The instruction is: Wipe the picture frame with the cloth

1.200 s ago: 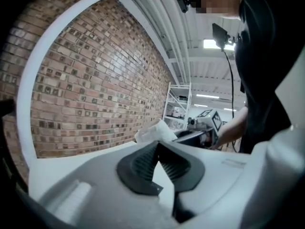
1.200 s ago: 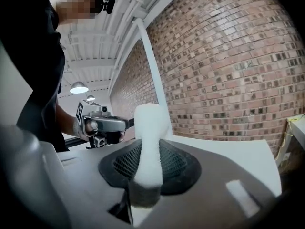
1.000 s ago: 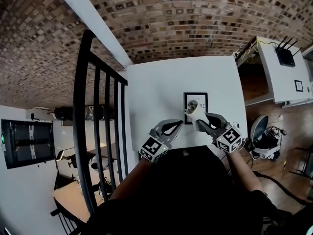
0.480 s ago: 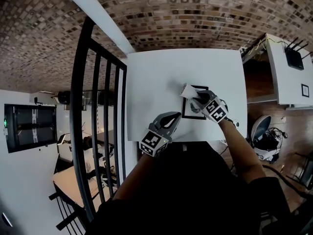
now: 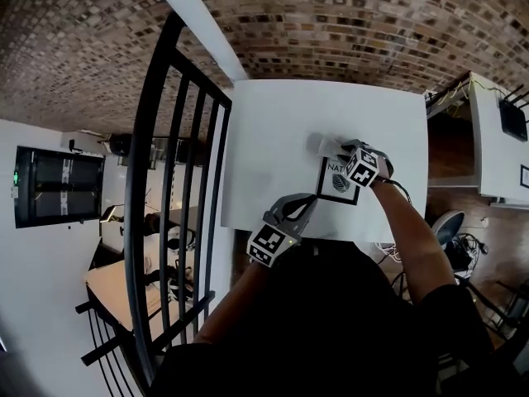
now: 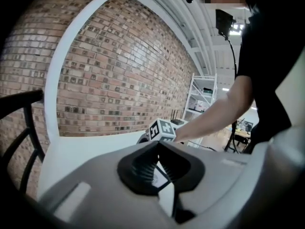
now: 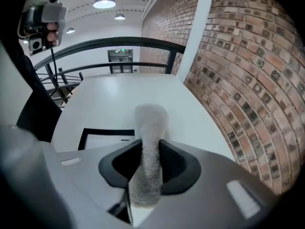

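Head view: my right gripper (image 5: 337,149) presses the cloth (image 5: 319,143) at the top edge of the frame (image 5: 335,185), centre-right; left gripper view: the left gripper (image 6: 157,143) has its jaws together, empty; right gripper view: jaws clamp the cloth, its tip beyond the frame at lower left, so I judge the wiping under way, unfinished.

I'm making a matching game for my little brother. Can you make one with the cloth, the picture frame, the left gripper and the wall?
Things:
1. cloth
2. picture frame
3. left gripper
4. wall

States:
A. red-brown brick
B. jaws together, nothing between them
C. lying flat on the white table
D. pinched in the right gripper

Pairs: 1-D, 2-C, 3-B, 4-A
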### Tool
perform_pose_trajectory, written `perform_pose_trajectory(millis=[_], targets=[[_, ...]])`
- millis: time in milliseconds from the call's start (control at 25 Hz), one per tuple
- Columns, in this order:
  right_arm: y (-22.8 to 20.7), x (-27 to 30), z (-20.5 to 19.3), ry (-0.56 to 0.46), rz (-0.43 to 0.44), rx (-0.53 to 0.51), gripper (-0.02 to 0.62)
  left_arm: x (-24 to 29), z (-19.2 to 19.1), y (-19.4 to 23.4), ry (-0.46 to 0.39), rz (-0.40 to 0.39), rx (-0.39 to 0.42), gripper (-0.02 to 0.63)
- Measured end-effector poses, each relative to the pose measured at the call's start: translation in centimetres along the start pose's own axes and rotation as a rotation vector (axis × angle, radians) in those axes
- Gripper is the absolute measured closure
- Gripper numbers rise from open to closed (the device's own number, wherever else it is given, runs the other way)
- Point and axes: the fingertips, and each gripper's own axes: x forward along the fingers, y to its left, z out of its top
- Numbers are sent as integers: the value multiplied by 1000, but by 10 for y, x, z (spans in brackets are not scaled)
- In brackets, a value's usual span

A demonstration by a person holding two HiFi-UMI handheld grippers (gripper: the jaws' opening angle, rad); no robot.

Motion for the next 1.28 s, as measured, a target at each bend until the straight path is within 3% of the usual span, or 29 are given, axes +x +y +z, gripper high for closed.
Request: perform_pose_trajectory(millis=[440, 680, 1280], targets=[[28, 24, 0, 118, 79, -99, 492, 22, -17, 25, 79, 56, -59, 604], [71, 15, 0, 125, 194, -52, 489, 29, -19, 41, 115, 96, -85, 606], [167, -19, -4, 136, 386, -102, 489, 40, -18, 37, 156, 55, -112, 604]])
